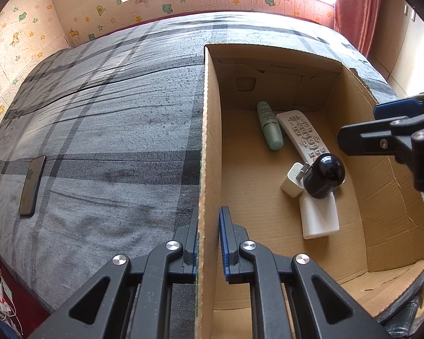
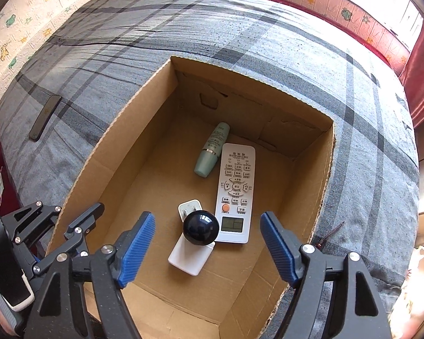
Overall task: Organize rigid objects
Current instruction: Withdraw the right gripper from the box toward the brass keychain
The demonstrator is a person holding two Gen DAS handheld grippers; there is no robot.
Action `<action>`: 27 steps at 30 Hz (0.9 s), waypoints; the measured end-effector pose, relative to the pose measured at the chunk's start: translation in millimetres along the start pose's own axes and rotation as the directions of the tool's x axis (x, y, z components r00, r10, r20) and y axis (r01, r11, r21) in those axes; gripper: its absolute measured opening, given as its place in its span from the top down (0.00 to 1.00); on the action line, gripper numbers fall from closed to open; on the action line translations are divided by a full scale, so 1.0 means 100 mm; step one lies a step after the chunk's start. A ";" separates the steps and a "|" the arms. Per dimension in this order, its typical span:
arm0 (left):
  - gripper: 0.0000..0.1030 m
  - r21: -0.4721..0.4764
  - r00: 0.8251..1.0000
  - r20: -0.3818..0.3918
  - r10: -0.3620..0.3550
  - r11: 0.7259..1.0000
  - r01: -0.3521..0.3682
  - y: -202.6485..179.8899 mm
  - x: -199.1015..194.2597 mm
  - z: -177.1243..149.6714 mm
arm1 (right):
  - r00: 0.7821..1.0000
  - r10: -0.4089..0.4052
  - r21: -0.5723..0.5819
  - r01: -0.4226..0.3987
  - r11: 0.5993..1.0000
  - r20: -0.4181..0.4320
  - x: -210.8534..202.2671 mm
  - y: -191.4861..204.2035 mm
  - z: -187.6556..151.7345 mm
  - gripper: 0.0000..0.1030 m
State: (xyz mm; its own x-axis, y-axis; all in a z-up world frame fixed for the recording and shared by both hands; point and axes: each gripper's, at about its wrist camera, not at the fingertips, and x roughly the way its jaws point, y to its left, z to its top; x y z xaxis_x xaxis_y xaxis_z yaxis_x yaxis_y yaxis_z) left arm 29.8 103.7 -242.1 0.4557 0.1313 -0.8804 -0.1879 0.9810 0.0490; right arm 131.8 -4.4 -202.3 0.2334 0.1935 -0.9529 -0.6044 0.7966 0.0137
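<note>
Left gripper (image 1: 209, 243) pinches the cardboard box (image 1: 209, 141) wall; right gripper (image 2: 207, 250) hangs wide open, empty, above the dark round bottle (image 2: 201, 228) inside the box. Next, likely the phone (image 1: 32, 185) outside the box, on the bedspread.

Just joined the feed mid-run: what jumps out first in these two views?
The open cardboard box on the grey plaid bed dominates, holding a green bottle, a white remote, a white charger plug and a white bottle with a dark round cap. The left gripper straddles the box's left wall, while the right gripper hangs open above the contents. A dark phone lies alone on the bed, left of the box.
</note>
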 end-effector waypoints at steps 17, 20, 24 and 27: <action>0.88 0.001 1.000 0.000 0.004 1.000 -0.004 -0.01 -0.02 0.01 | 0.995 -0.050 0.128 0.039 0.991 0.085 -0.43 -0.59 -0.19 0.00; 0.88 0.001 1.000 0.000 0.005 1.000 -0.005 0.00 -0.02 0.01 | 0.992 -0.074 0.156 0.058 0.986 0.098 -0.50 -0.74 -0.23 0.00; 0.88 0.001 1.000 0.000 0.005 1.000 -0.005 -0.01 -0.02 0.01 | 0.990 -0.101 0.194 0.080 0.978 0.101 -0.56 -0.96 -0.29 0.00; 0.88 0.001 1.000 0.000 0.005 1.000 -0.005 -0.01 -0.02 0.01 | 0.988 -0.124 0.222 0.100 0.970 0.094 -0.56 -1.12 -0.35 0.00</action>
State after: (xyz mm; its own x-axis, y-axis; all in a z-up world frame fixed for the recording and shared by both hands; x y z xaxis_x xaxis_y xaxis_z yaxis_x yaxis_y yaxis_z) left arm 30.0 102.9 -240.2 0.4549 0.1361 -0.8801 -0.1894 0.9804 0.0537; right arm 160.0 -124.2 -160.9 0.3771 0.1467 -0.9145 -0.3936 0.9191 -0.0149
